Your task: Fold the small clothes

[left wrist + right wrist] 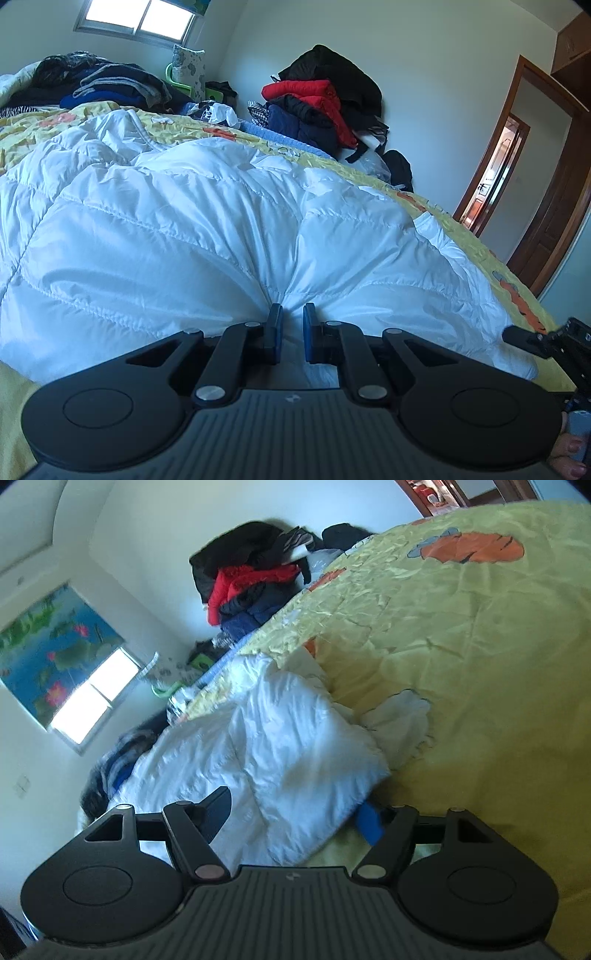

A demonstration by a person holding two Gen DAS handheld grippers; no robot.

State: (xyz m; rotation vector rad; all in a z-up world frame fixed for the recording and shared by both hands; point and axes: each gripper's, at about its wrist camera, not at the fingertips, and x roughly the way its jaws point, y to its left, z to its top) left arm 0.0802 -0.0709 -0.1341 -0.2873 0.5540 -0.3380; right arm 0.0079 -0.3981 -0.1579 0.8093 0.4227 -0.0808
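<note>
- The white quilted puffer jacket (pixel 207 236) lies spread on the bed (pixel 461 635).
- The left gripper (pixel 292 332) is clenched on a pinch of its near edge.
- The right gripper (pixel 297 818) is released, straddling a corner.
- Likely light, soft and slippery; best taken at seams or hem.

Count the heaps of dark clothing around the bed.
2. One dark grey and blue clothes heap lies at the bed's far end under the window; one black, red and navy jacket heap stands against the wall. More may be hidden.
</note>
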